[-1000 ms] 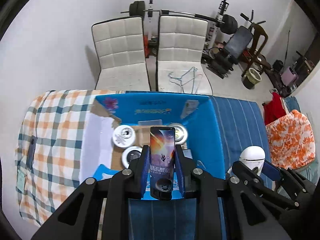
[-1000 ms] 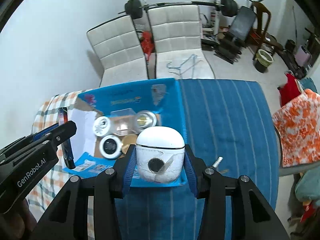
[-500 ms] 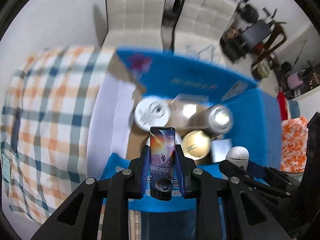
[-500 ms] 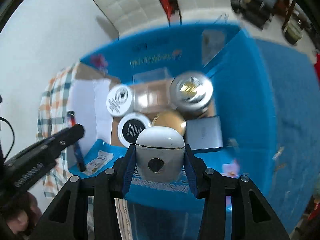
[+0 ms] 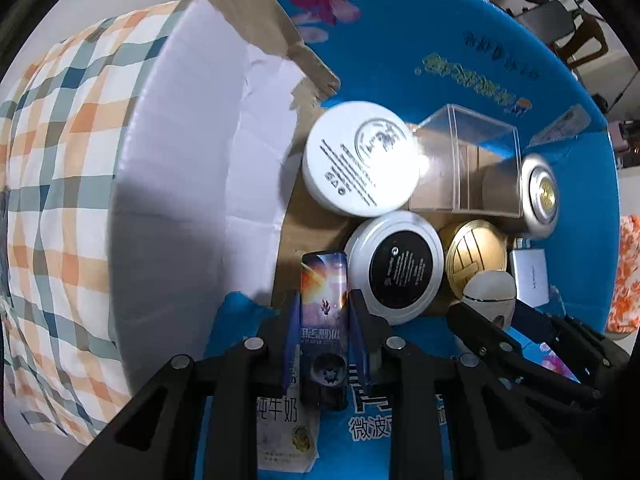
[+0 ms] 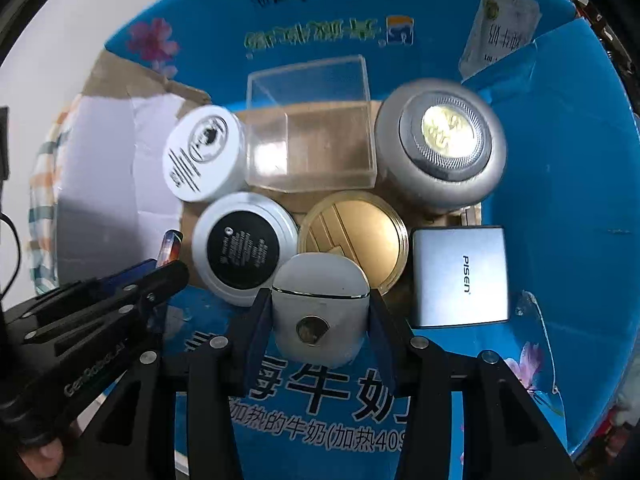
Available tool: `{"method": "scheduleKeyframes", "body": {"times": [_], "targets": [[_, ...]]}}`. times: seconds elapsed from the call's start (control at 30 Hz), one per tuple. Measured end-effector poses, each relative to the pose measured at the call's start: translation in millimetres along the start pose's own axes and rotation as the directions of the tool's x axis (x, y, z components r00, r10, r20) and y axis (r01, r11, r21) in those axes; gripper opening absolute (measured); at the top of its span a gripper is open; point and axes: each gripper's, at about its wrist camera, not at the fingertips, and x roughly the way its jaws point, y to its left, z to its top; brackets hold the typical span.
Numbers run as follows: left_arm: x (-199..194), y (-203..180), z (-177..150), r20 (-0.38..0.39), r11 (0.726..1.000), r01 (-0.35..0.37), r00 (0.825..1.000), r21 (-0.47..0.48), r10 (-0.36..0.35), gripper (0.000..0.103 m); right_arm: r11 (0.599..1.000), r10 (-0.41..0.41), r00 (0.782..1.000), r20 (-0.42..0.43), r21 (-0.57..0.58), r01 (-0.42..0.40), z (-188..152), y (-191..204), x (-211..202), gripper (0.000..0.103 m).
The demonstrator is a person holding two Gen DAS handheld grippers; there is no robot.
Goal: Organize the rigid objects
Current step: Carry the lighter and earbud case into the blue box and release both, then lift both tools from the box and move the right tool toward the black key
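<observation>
Left claw [image 5: 324,300] clamps a lighter [image 5: 323,296]; right claw [image 6: 318,308] grips a white case [image 6: 320,304]; only its view shows the power bank [image 6: 460,276].

A checked cloth [image 5: 60,184] in orange, blue-grey and white covers the surface at the left side of the left wrist view, and a narrow strip of it shows at the left edge of the right wrist view. Behind it stands a plain white wall [image 6: 60,12], evenly lit and without marks. In the upper right corner of the left wrist view there is a dark chair [image 5: 568,24] with a brown wooden frame, standing on a light floor. At the right edge a piece of orange and white patterned fabric [image 5: 628,276] is visible. The light is soft and cool.
</observation>
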Motion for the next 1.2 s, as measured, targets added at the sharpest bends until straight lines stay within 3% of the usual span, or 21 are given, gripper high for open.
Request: {"method": "scheduleKeyframes", "body": {"times": [0.17, 0.4, 0.63, 0.73, 0.77, 0.83, 1.03, 1.2], "targets": [[-4, -12, -7, 0.024, 0.999, -0.041, 0.999, 0.033, 0.040, 0.022, 0.998, -0.059, 0.998, -0.005, -0.022, 0.058, -1, 4, 11, 0.049], [-16, -20, -23, 0.033, 0.997, -0.062, 0.998, 0.042, 0.060, 0.023, 0.997, -0.079, 0.997, 0.025, -0.012, 0.080, -14, -4, 4, 0.051], [-50, -16, -46, 0.121, 0.994, -0.106, 0.987, -0.012, 0.107, 0.072, 0.990, -0.137, 0.984, 0.117, -0.028, 0.141, -27, -10, -29, 0.062], [-74, -14, -46, 0.154, 0.994, -0.104, 0.982, -0.035, 0.108, 0.087, 0.991, -0.130, 0.980, 0.147, -0.016, 0.134, -32, -16, -45, 0.084], [-79, -12, -48, 0.164, 0.994, -0.100, 0.981, -0.040, 0.105, 0.094, 0.991, -0.129, 0.978, 0.162, -0.018, 0.134, -33, -16, -51, 0.085], [-88, -11, -48, 0.181, 0.995, -0.095, 0.978, -0.039, 0.100, 0.099, 0.988, -0.145, 0.971, 0.191, -0.019, 0.151, -39, -16, -65, 0.085], [-123, -17, -48, 0.245, 0.996, -0.090, 0.965, -0.026, 0.094, 0.100, 0.988, -0.147, 0.952, 0.270, -0.014, 0.157, -50, -10, -117, 0.085], [-155, -23, -58, 0.323, 0.995, -0.100, 0.941, -0.010, 0.098, 0.100, 0.989, -0.138, 0.934, 0.329, -0.009, 0.149, -64, -8, -167, 0.085]]}}
